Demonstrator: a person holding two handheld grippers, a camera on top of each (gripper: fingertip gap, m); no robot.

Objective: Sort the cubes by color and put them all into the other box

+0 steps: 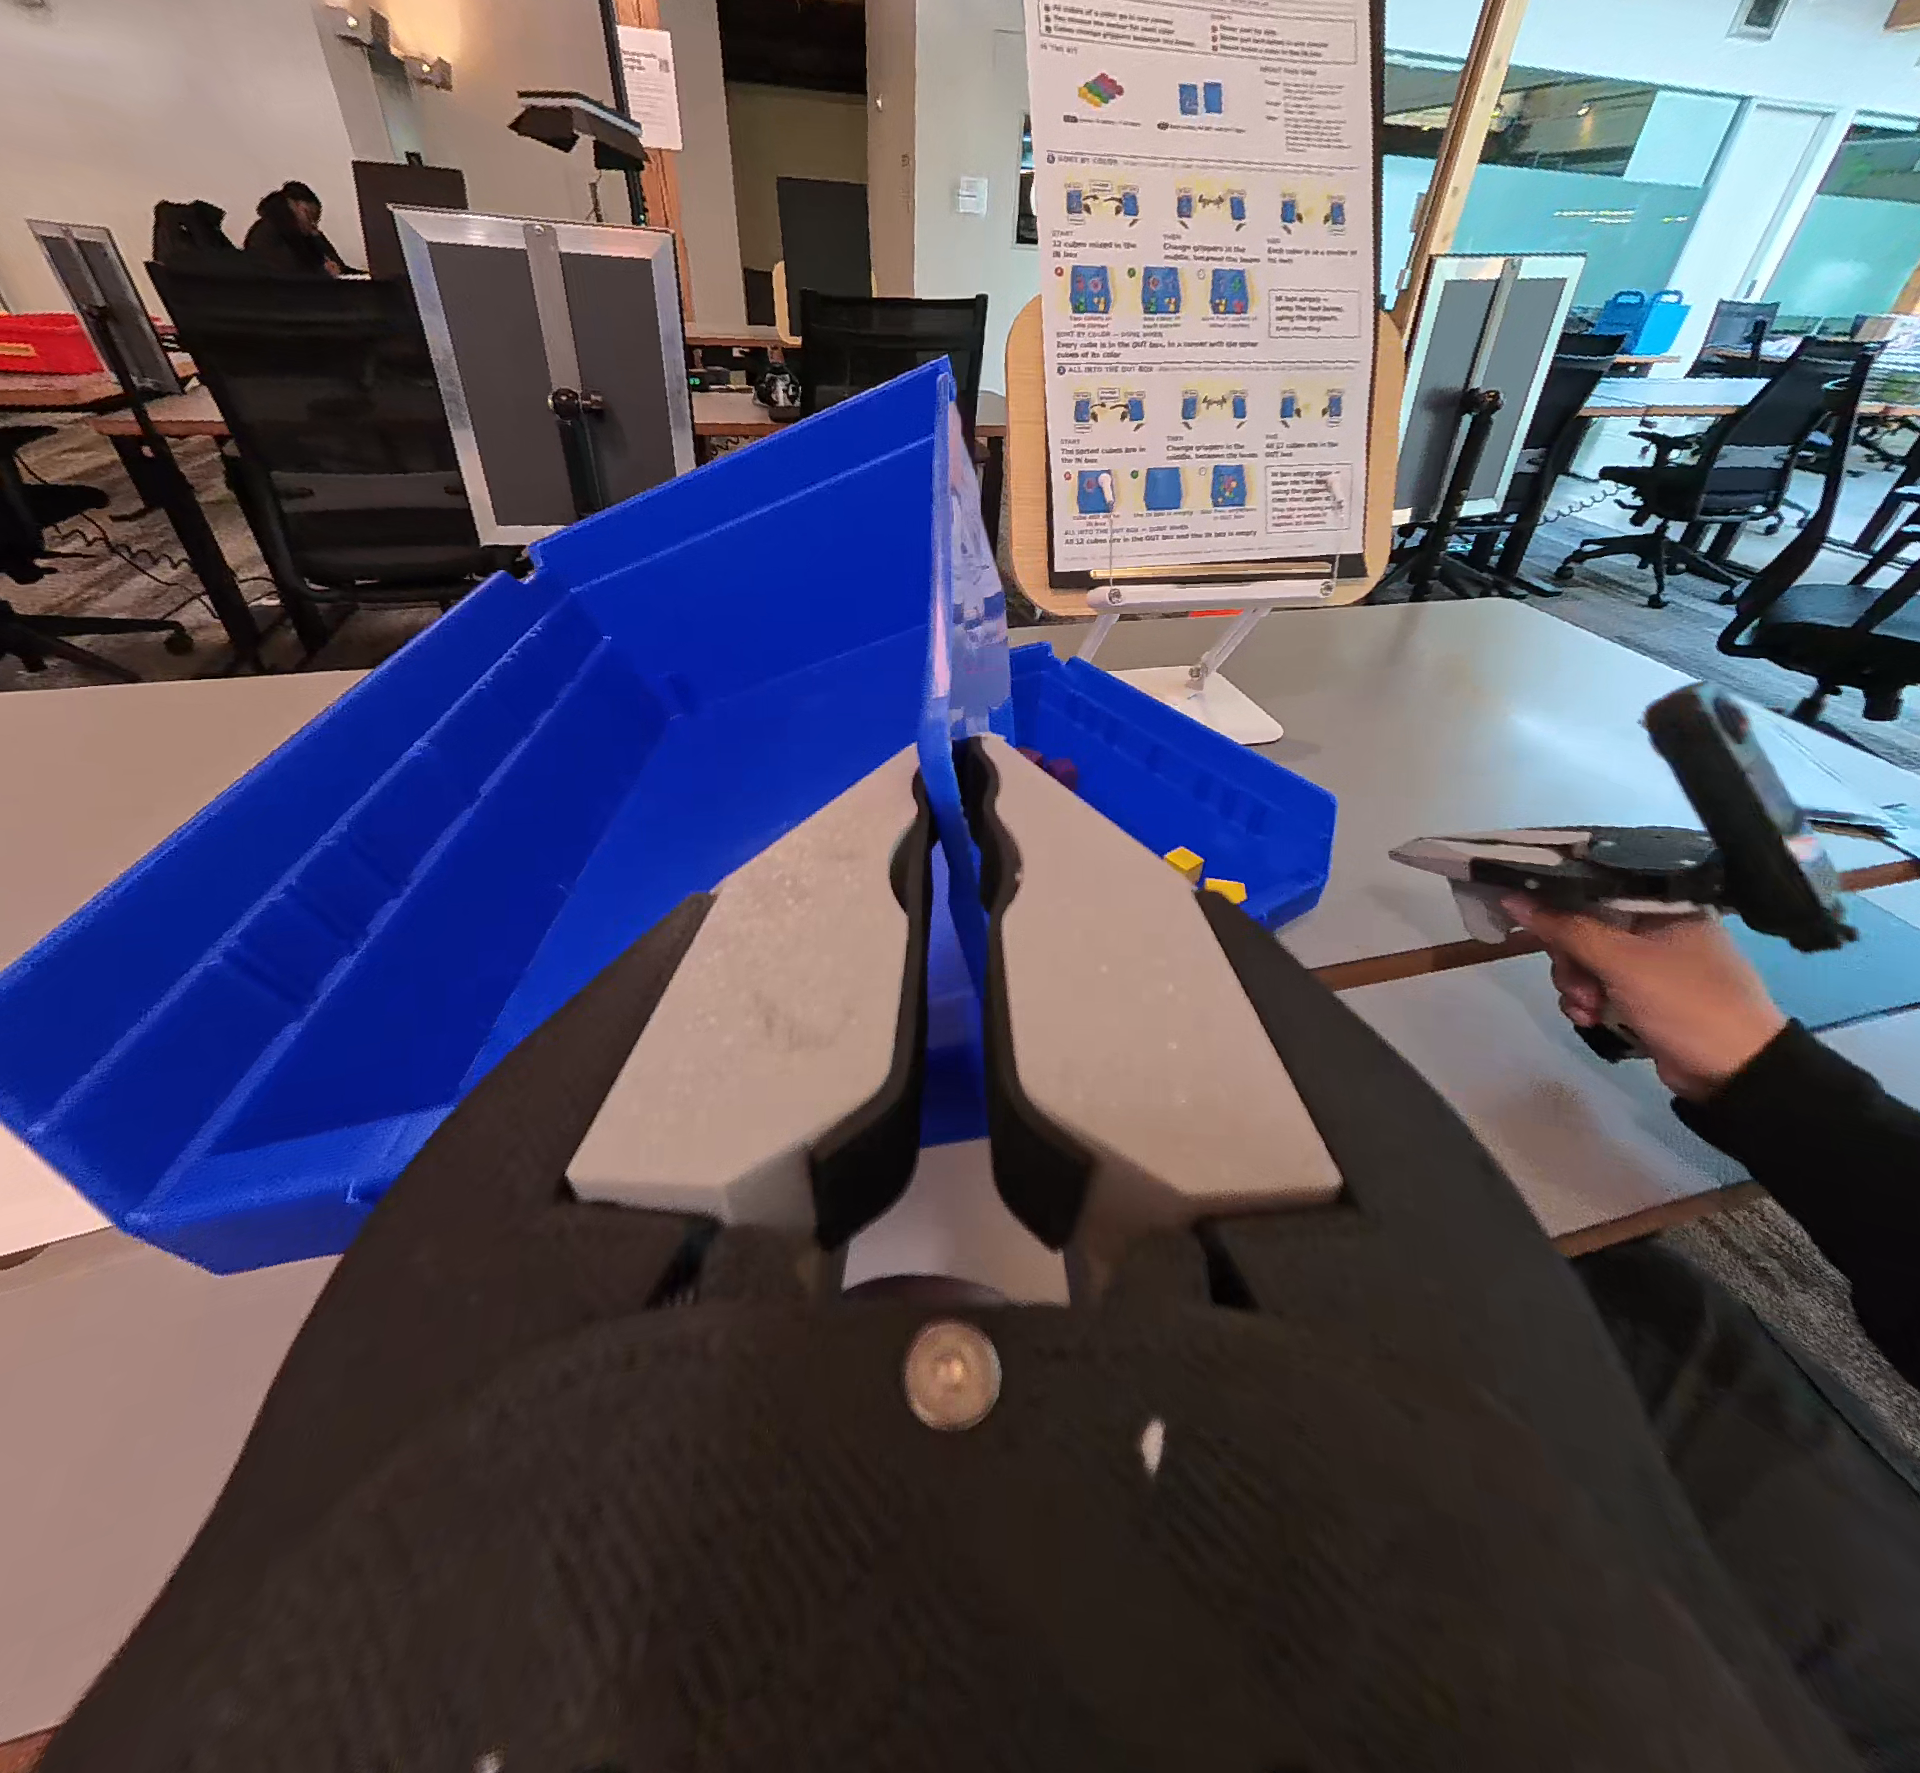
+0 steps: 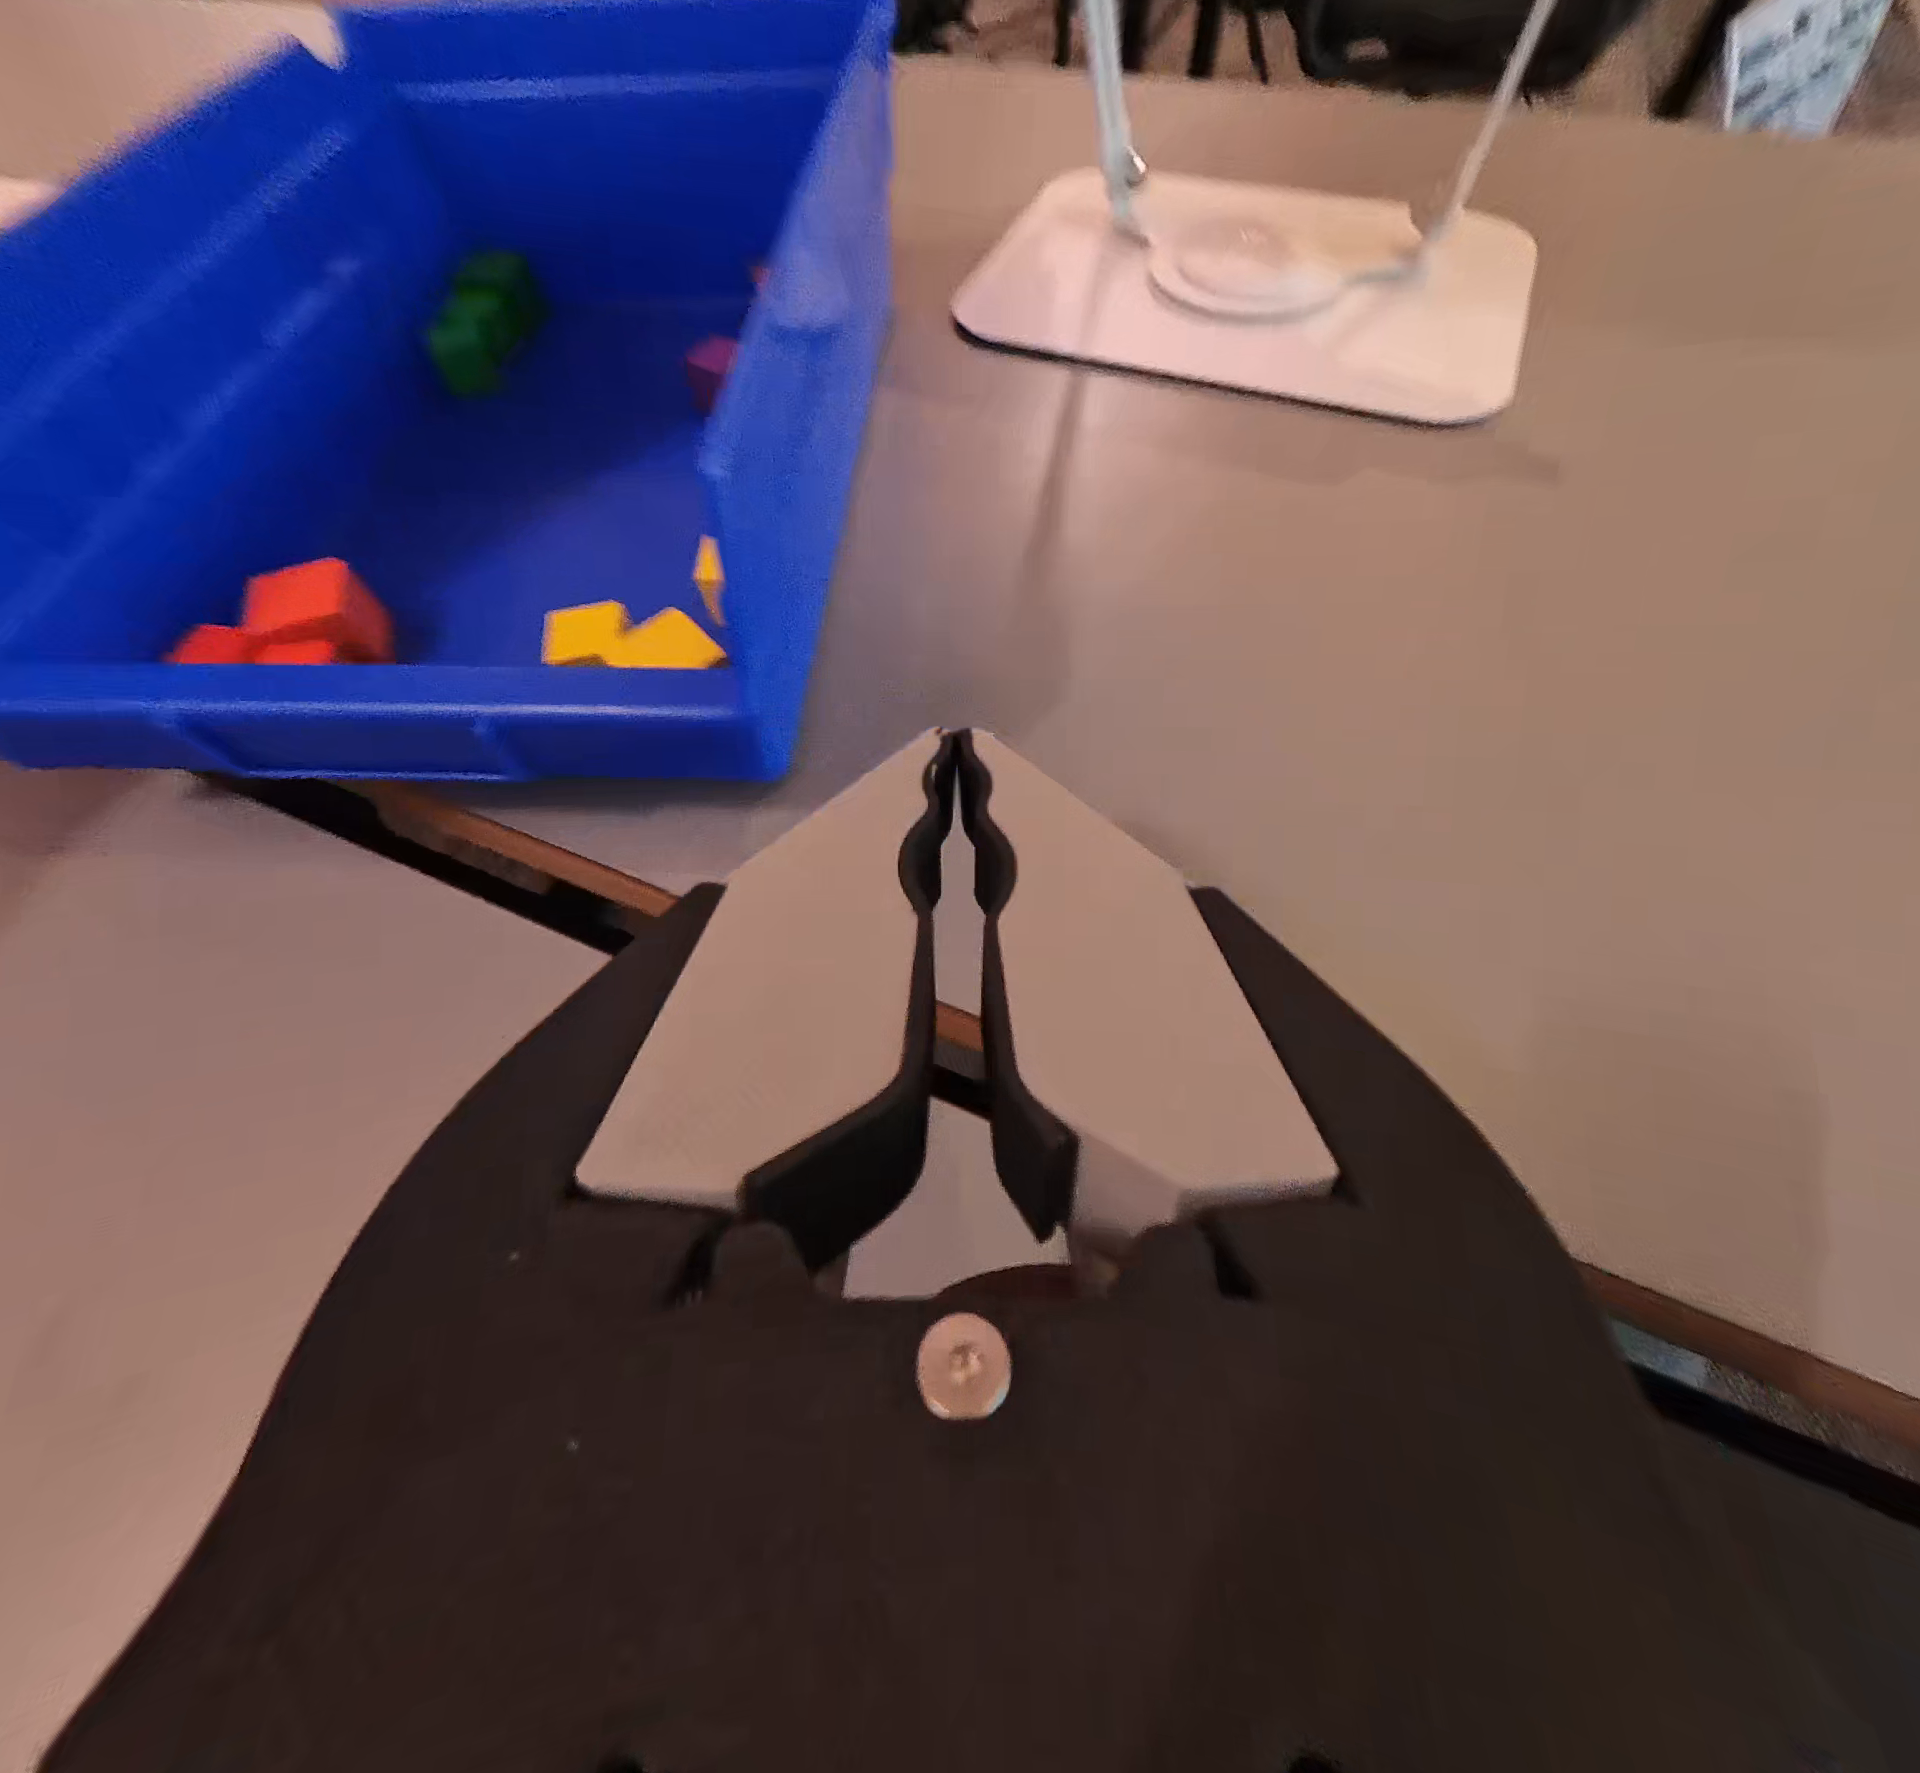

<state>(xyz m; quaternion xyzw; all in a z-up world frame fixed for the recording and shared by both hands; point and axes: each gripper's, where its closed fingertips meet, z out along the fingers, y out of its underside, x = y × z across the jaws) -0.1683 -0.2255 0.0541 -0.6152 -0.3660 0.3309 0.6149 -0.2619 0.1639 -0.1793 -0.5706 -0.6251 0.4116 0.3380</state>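
The left gripper (image 1: 954,767) clamps a thin blue wall between its fingertips. The right gripper (image 2: 956,736), held in a hand (image 1: 1631,985), has its jaws pressed together on nothing.

Black grippers (image 2: 957,736) with grey fingers (image 2: 831,996), silver screws; black sleeve (image 1: 1808,1152).

My left wrist view looks forward along its fingers, close against a tilted blue box (image 1: 582,788), facing the instruction sheet on its stand (image 1: 1195,269) and the office beyond. My right wrist view sits farther back, angled down at the grey table (image 2: 1351,684). Both share the second blue box of cubes (image 2: 810,373) and the stand's white base (image 2: 1247,310).
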